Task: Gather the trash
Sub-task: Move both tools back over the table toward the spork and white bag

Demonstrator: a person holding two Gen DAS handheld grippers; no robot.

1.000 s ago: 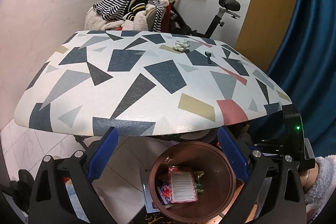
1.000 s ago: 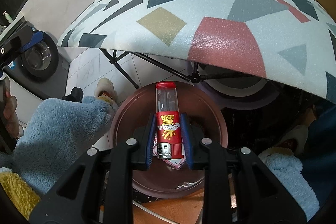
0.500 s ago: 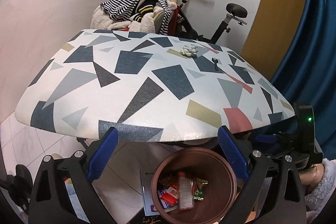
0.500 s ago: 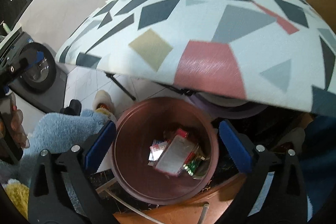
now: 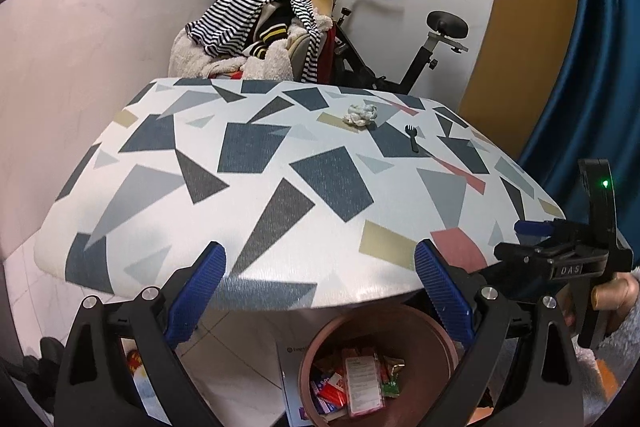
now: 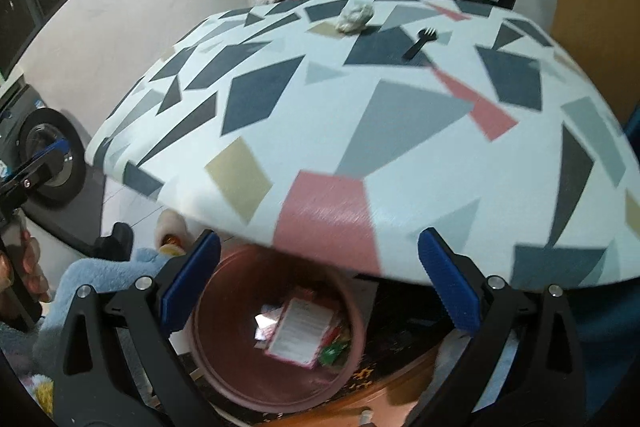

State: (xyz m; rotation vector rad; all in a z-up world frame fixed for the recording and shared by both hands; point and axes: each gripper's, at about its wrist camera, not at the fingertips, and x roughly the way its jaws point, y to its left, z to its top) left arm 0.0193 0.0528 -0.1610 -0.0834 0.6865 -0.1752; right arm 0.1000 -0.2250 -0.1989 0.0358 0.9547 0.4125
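Observation:
A brown round bin stands on the floor under the table's near edge, holding a red-edged clear package and other wrappers. In the left wrist view the same bin shows at the bottom. My right gripper is open and empty above the bin. My left gripper is also open and empty, over the table's front edge. On the far side of the patterned table lie a crumpled white tissue and a small black fork; the tissue and fork also show in the right wrist view.
A chair piled with striped clothes and an exercise bike stand behind the table. A blue curtain hangs at the right. A washing machine sits at the left. A person's fuzzy blue sleeve is beside the bin.
My right gripper opened and dropped the red-capped package into the bin, then rose so more of the tabletop shows. The left gripper lifted slightly and stayed open.

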